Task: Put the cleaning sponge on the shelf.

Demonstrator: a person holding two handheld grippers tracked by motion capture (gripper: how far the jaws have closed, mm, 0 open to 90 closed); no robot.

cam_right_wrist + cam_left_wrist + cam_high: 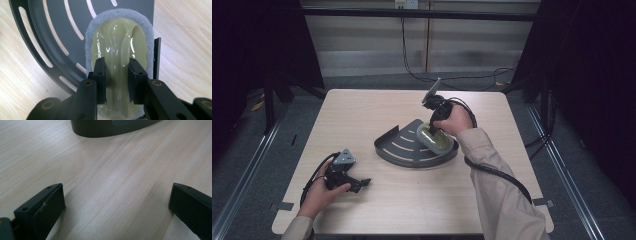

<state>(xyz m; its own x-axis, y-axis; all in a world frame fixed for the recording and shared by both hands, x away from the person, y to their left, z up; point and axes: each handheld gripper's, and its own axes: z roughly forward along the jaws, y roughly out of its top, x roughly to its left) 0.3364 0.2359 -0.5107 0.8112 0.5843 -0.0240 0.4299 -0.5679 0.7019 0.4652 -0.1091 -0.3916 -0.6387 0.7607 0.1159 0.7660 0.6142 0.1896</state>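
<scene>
Right gripper (117, 75) clamping the pale yellow-green plastic scrubber with grey felt pad (117, 42).
Scrubber is lying on the dark grey slotted quarter-round metal shelf (404, 147), mid-table, jaws pinching its raised ridge. Left gripper (357, 184) is resting on the light wooden table (362, 110), jaws spread wide apart, holding nothing.

Beige sleeves (499, 192), black cabled grippers, screwed fingers (100, 80)
</scene>
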